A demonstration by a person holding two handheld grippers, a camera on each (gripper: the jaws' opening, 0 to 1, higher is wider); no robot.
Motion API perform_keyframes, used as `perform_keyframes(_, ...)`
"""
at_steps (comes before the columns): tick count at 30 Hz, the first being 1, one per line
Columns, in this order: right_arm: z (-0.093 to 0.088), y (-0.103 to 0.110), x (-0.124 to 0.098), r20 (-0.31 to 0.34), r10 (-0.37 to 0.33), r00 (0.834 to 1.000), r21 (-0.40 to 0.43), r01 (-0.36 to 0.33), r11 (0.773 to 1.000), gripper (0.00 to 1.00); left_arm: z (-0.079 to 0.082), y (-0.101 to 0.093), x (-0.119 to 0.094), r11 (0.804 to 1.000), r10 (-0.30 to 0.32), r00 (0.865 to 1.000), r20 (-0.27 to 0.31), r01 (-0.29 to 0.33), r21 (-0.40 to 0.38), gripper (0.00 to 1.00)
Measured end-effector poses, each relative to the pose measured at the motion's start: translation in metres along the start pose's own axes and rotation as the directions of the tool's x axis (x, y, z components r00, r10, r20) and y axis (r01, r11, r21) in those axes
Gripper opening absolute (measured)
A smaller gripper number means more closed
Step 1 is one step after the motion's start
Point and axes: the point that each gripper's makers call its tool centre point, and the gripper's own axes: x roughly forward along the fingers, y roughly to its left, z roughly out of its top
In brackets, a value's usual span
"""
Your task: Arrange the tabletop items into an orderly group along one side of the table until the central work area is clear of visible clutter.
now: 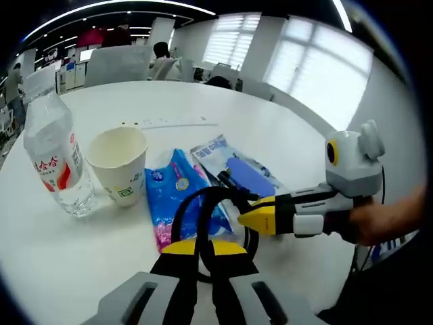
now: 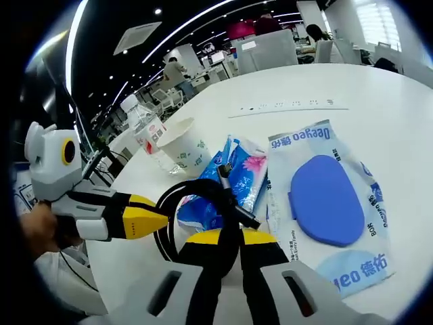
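A black cable (image 1: 211, 193) lies coiled on the white table (image 1: 284, 135), over a blue tissue pack (image 1: 169, 193) and beside a wet-wipes pack (image 1: 238, 169) with a blue lid. My left gripper (image 1: 205, 245) is shut on the near side of the coil. My right gripper (image 1: 242, 218) comes in from the right and is shut on the coil's other side. In the right gripper view the cable (image 2: 203, 193) runs down between my right gripper's (image 2: 224, 237) jaws, and my left gripper (image 2: 164, 221) touches the loop from the left. The tissue pack (image 2: 233, 172) and wipes pack (image 2: 325, 203) lie just beyond.
A paper cup (image 1: 120, 166) and a water bottle (image 1: 54, 159) stand left of the tissue pack. A white power strip (image 1: 172, 123) lies further back. A hand (image 1: 379, 220) holds the right gripper at the table's edge. Desks and seated people fill the room behind.
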Motion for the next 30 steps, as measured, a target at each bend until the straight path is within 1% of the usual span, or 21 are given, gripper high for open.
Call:
perform_keyframes(3, 0.003, 0.002, -0.005, 0.019, 0.006, 1.000, 0.000, -0.006, 1.000, 0.04, 0.002, -0.004, -0.006, 1.000, -0.003, 1.000, 0.009, 0.003, -0.014, 0.01)
perform_keyframes(4, 0.005, 0.005, -0.011, 0.030, 0.011, 1.000, 0.005, -0.011, 1.000, 0.04, 0.004, -0.006, -0.009, 1.000, -0.002, 1.000, 0.017, 0.002, -0.007, 0.01)
perform_keyframes(6, 0.007, 0.007, -0.014, 0.045, 0.013, 0.999, 0.003, -0.013, 1.000, 0.03, 0.003, -0.004, -0.011, 1.000, 0.000, 1.000, 0.030, 0.000, -0.003, 0.01)
perform_keyframes(9, 0.009, 0.012, -0.023, 0.063, 0.019, 0.998, 0.009, -0.019, 1.000, 0.03, 0.008, -0.011, -0.022, 1.000, 0.003, 0.999, 0.045, -0.003, 0.008, 0.01)
perform_keyframes(12, 0.011, 0.016, -0.030, 0.078, 0.027, 0.997, 0.013, -0.028, 1.000, 0.03, 0.009, -0.014, -0.031, 1.000, 0.006, 0.999, 0.053, -0.007, 0.019, 0.01)
perform_keyframes(16, 0.013, 0.025, -0.045, 0.098, 0.039, 0.994, 0.026, -0.041, 0.999, 0.03, 0.014, -0.026, -0.046, 0.999, 0.012, 0.997, 0.071, -0.014, 0.033, 0.01)
perform_keyframes(18, 0.012, 0.029, -0.051, 0.101, 0.045, 0.994, 0.024, -0.048, 0.999, 0.03, 0.010, -0.021, -0.048, 0.999, 0.015, 0.997, 0.075, -0.018, 0.034, 0.01)
perform_keyframes(19, 0.012, 0.030, -0.053, 0.101, 0.047, 0.994, 0.026, -0.050, 0.998, 0.03, 0.011, -0.026, -0.053, 0.999, 0.015, 0.997, 0.078, -0.017, 0.031, 0.01)
perform_keyframes(22, 0.008, 0.035, -0.059, 0.102, 0.055, 0.993, 0.030, -0.058, 0.998, 0.03, 0.008, -0.029, -0.061, 0.999, 0.016, 0.997, 0.080, -0.018, 0.033, 0.01)
perform_keyframes(24, 0.006, 0.038, -0.063, 0.103, 0.060, 0.993, 0.028, -0.063, 0.998, 0.03, 0.006, -0.036, -0.066, 0.999, 0.016, 0.997, 0.080, -0.019, 0.035, 0.01)
perform_keyframes(25, 0.005, 0.039, -0.065, 0.104, 0.061, 0.993, 0.032, -0.065, 0.997, 0.03, 0.005, -0.034, -0.067, 0.999, 0.016, 0.997, 0.079, -0.019, 0.036, 0.01)
perform_keyframes(30, -0.001, 0.045, -0.075, 0.102, 0.065, 0.993, 0.047, -0.070, 0.996, 0.03, 0.001, -0.045, -0.077, 0.999, 0.013, 0.997, 0.073, -0.016, 0.037, 0.01)
